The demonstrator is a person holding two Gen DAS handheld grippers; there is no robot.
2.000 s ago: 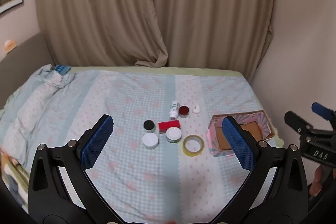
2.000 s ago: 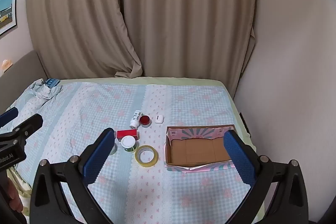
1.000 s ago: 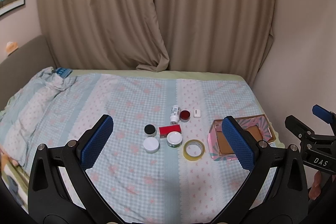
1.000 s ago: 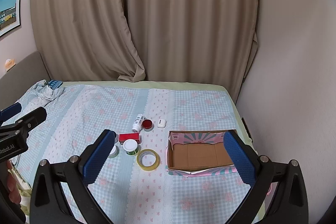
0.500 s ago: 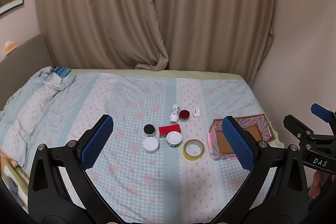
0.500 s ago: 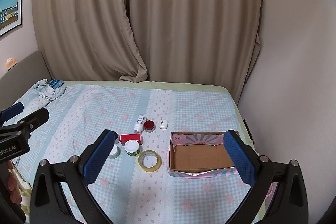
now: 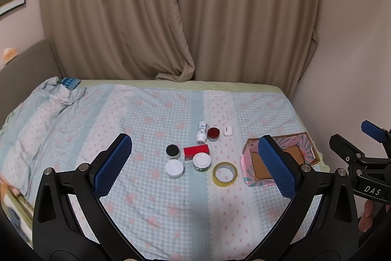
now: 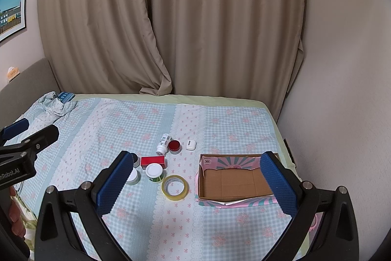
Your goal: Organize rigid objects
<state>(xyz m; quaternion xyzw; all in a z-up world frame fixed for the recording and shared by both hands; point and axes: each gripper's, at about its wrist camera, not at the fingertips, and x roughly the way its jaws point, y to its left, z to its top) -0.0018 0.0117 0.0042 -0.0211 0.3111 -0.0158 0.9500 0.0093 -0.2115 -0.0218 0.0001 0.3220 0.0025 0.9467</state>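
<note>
left wrist view: we hold the left gripper above the bed, jaws spread wide, nothing between them
right wrist view: our right gripper hangs wide apart too, gripping nothing
cardboard box: on the bed's right side, open top, nothing inside
tape roll: flat, just left of the box
white-lidded jar: beside the tape, touching the red box
second white-lidded jar: left of the first, black-lidded jar behind it
white bottle: lying down, next to the red-lidded jar
small white case: right of the red-lidded jar, apart
curtains: behind the bed
</note>
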